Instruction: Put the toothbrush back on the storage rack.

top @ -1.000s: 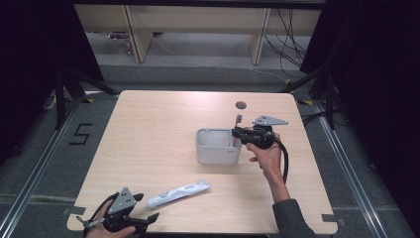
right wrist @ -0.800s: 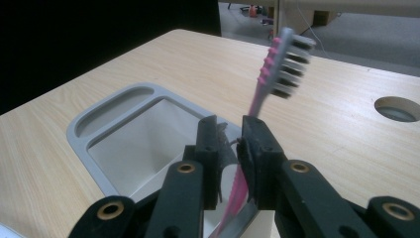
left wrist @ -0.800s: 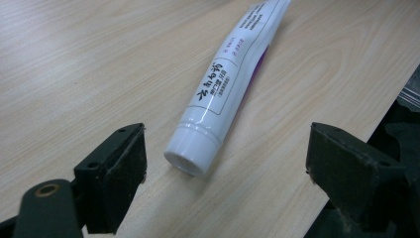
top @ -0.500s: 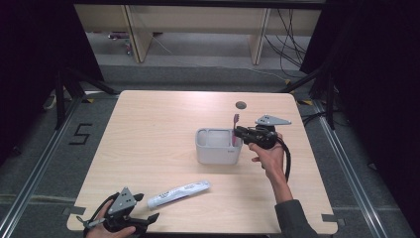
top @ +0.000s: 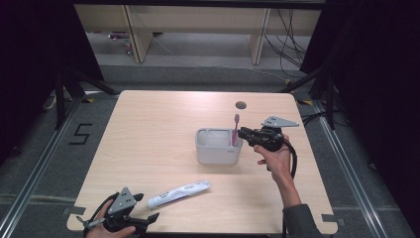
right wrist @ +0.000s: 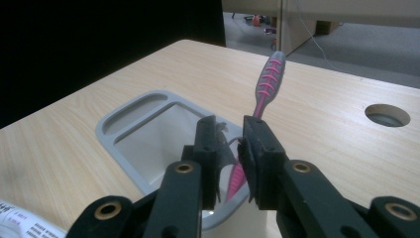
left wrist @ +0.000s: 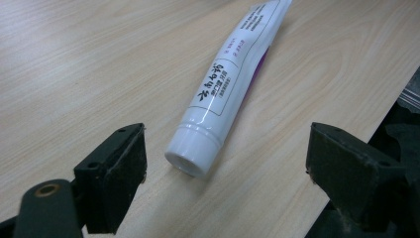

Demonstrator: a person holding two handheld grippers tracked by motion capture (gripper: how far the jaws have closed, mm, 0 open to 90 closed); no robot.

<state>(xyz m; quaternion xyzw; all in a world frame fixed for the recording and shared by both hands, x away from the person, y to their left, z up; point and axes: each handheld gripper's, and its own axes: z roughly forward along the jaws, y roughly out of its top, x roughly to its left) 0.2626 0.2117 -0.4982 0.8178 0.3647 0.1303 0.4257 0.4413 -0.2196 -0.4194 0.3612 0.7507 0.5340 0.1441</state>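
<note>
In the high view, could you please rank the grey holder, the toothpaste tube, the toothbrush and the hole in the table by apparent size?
1. grey holder, clearly bulkiest.
2. toothpaste tube, longer but slimmer.
3. toothbrush, partly hidden in the holder.
4. hole in the table, smallest.

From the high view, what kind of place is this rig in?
Likely a lab recording booth, not a home: a bare wooden table with a cable hole, black curtains on both sides, and a taped "5" on the floor.
</note>
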